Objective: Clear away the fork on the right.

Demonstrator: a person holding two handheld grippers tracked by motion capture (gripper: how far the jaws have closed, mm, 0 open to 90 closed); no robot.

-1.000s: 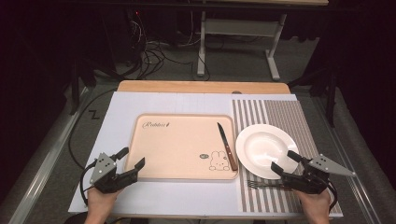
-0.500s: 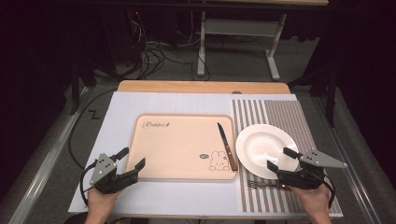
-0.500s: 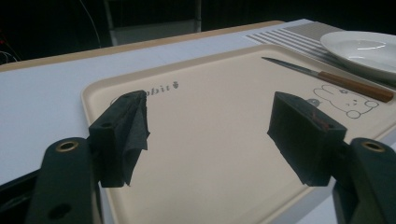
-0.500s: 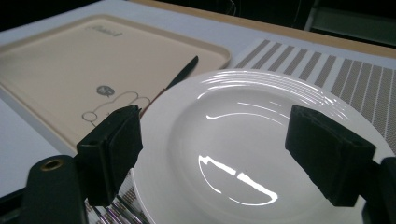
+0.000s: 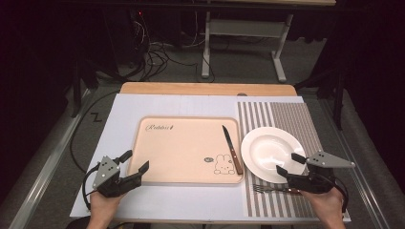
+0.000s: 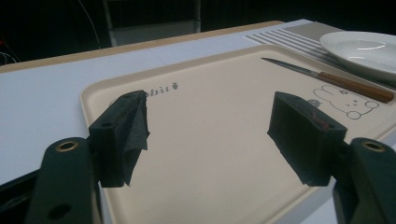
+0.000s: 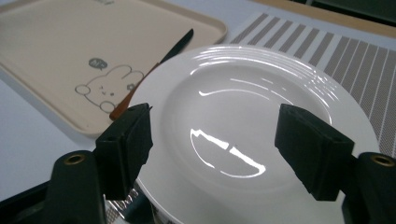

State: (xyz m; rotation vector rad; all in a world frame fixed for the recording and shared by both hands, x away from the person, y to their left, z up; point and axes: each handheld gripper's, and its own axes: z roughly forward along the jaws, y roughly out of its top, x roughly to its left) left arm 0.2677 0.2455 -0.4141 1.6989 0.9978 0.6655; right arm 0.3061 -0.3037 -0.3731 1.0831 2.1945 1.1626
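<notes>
Hovering over the near rim of the white plate (image 5: 267, 151), the right gripper (image 5: 288, 164) has jaws wide but just closing, nothing between them. The left gripper (image 5: 134, 161) gapes wide, empty, at the near left corner of the tray (image 5: 186, 143), which reads "Rabbit" beside a rabbit drawing (image 5: 223, 163).

Bright light is shining down from above onto the table (image 5: 143, 105), while the room behind it is staying very dark. White glare is glinting on the plate (image 7: 261, 140) just past the right gripper (image 7: 224, 154). The black jaws close to both gripper cameras are looking soft and a bit blurry. The tray (image 6: 210, 140) ahead of the left gripper (image 6: 210, 135) is looking evenly lit, with only faint shadows.
</notes>
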